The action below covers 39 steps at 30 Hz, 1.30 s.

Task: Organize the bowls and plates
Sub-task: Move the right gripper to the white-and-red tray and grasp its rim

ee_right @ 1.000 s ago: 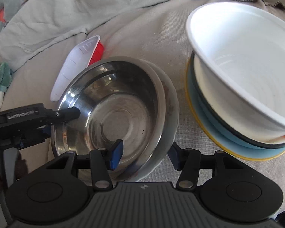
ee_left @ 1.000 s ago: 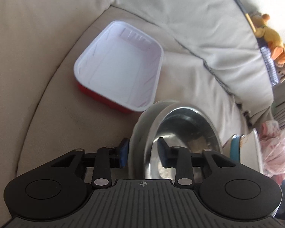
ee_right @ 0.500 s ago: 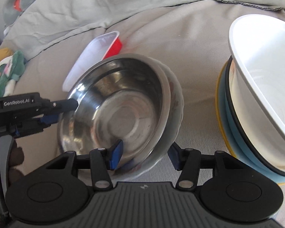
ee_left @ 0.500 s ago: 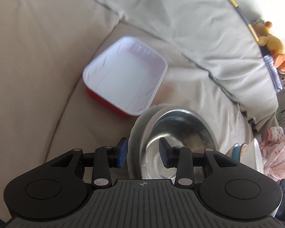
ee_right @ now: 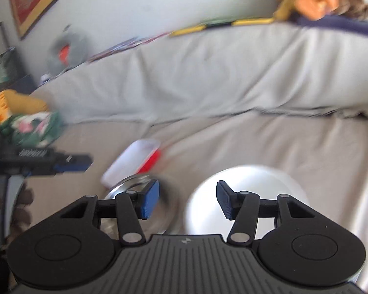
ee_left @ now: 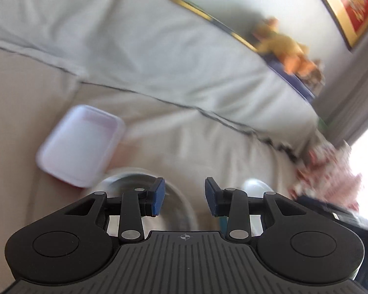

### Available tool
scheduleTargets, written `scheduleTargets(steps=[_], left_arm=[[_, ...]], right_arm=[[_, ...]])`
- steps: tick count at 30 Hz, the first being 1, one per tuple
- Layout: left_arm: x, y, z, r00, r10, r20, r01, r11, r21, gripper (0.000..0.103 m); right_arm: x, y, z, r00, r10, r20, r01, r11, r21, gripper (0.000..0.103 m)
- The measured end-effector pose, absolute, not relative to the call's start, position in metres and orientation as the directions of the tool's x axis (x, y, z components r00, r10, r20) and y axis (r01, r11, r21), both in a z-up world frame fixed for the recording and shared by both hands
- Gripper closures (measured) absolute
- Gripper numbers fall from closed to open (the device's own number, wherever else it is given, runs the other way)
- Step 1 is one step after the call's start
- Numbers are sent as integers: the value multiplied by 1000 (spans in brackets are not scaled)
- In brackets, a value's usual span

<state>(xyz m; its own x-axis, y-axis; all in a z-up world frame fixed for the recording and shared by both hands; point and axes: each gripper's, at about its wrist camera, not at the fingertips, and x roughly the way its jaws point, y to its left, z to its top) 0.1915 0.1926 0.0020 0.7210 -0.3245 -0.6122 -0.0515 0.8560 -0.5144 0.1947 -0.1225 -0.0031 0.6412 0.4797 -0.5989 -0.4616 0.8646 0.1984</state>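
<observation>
- The shallow rectangular white plastic tray with a red outside (ee_left: 82, 147) lies far left on the beige sofa cushion (ee_left: 208, 132). It sits alone, just beyond the bowls, so it looks like the piece not yet sorted.
- The round stainless-steel bowl (ee_left: 137, 183) sits just right of and nearer than the tray, on the seat. A second rim seems to ring it, perhaps a bowl it nests in, but blur hides that.
- The left gripper (ee_left: 184, 197) hangs above the steel bowl, blue pads spread with only air between them. Its jaws have just been opening, which fits a bowl let go and left to rest.
- In the right wrist view the same gripper shows as a dark shape at the far left, well apart from the dishes.
- The right gripper (ee_right: 187, 199) hovers over the gap between the steel bowl and the big round white bowl (ee_right: 255, 178), jaws parted and gripping nothing.
- The white bowl stands nearest right; whatever it rests on is hidden from here.
- Judging by this, both hands are clear of the dishes, and the tray is the likely next pick.
</observation>
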Motion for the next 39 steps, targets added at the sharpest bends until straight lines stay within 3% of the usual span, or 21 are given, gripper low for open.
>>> scheduleTargets(steps=[3, 7, 12, 17, 21, 23, 29, 34, 39], left_arm=[[210, 141, -7, 671, -393, -629, 34, 864, -503, 64], [230, 100, -26, 628, -396, -669, 52, 880, -472, 64], [231, 110, -27, 624, -409, -666, 53, 873, -485, 64], [219, 200, -20, 718, -219, -661, -142, 883, -448, 64], [204, 284, -40, 741, 12, -671, -372, 839, -396, 64], [205, 316, -56, 725, 50, -687, -436, 805, -401, 64], [246, 357, -107, 670, -14, -742, -428, 810, -401, 64], [278, 366, -133, 674, -63, -736, -391, 815, -427, 64], [290, 371, -158, 649, -173, -741, -338, 807, -484, 67]], right_arm=[[212, -149, -13, 651, 408, -640, -400, 901, 168, 50], [224, -168, -43, 635, 339, -694, -343, 929, 140, 50], [226, -180, -59, 629, 345, -697, -316, 932, 176, 50], [229, -144, -22, 662, 422, -619, -384, 901, 203, 50], [238, -77, 1, 613, 477, -630, -445, 867, 223, 50], [249, -36, 4, 552, 524, -648, -476, 837, 271, 50], [298, 85, -50, 345, 559, -754, -414, 812, 413, 55], [322, 159, -109, 309, 432, -847, -385, 871, 304, 61], [345, 196, -146, 191, 400, -896, -360, 878, 316, 80]])
